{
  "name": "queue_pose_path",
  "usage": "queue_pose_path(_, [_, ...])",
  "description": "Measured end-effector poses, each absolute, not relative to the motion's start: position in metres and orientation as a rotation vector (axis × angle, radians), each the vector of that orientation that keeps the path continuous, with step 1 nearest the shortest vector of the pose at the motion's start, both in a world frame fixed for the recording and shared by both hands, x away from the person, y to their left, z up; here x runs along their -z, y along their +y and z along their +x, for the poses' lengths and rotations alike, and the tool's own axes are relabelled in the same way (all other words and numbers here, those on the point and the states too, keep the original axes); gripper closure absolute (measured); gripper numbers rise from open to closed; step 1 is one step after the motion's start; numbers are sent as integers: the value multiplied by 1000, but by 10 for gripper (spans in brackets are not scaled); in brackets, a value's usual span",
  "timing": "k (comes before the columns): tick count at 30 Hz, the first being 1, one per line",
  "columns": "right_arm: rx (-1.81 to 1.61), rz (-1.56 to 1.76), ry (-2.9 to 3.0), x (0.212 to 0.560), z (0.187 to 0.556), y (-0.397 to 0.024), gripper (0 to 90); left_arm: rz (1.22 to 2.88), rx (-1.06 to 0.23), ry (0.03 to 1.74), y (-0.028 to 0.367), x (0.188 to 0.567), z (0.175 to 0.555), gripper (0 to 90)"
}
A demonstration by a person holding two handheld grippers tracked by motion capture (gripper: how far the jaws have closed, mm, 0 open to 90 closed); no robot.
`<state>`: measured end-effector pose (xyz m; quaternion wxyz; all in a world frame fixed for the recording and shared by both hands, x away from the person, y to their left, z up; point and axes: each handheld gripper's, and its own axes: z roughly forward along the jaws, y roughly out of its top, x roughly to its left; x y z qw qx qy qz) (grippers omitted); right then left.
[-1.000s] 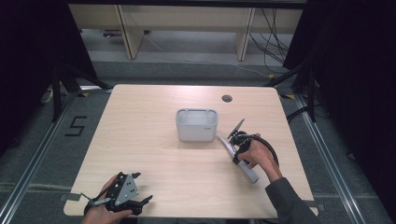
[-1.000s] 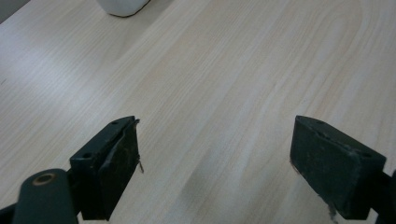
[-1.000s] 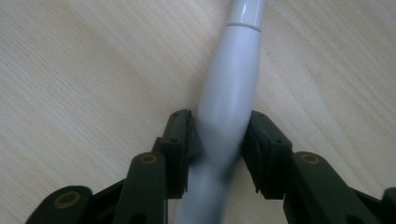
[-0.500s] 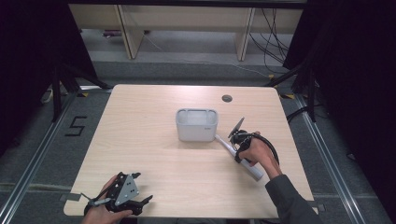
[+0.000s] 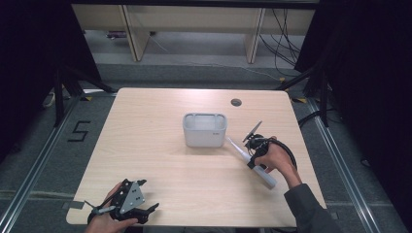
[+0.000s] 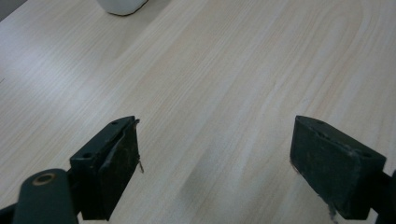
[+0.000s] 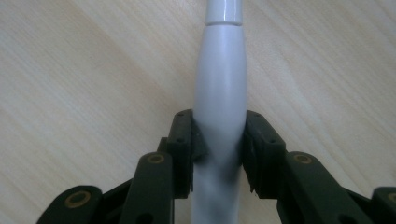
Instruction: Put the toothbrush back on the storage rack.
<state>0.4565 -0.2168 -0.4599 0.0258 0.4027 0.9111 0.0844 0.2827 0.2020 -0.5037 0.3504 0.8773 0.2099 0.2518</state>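
Right tongs (image 7: 219, 154) are clamped on a long white tapered tool (image 7: 219, 88), both pads pressing the sides of its thick handle, with pale wood grain directly beneath. In the high view the white tapered tool (image 5: 250, 162) lies slanted near the right edge of the surface (image 5: 160, 160), its thin end pointing toward the middle and its thick end toward the near right corner; whether it rests on the wood or is lifted slightly cannot be told. The right tongs (image 5: 253, 156) grip it at mid-length, with the person's hand (image 5: 277, 160) behind and a black cable looping over the wrist. A white rectangular bin (image 5: 204, 129) stands upright near the middle of the surface, just beside the tool's thin end without touching it. A small round grommet hole (image 5: 236, 102) sits toward the far edge, right of centre. Left tongs (image 5: 145, 209) are at the near left corner, held in the other hand (image 5: 109, 221); the left gripper view shows the left tongs (image 6: 215, 158) spread wide apart, bare wood between them and nothing gripped, and a corner of the white rectangular bin (image 6: 122, 5) at the upper margin.
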Motion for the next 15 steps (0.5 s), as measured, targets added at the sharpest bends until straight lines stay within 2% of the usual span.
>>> queue_pose_path(9, [-583,1288,2645,419,446,-242,669,2273,-649,542,202,504,283,151])
queue_pose_path(15, [-812,1264,2485,406,440,-254,668,2271,-653,546,202,504,283,151])
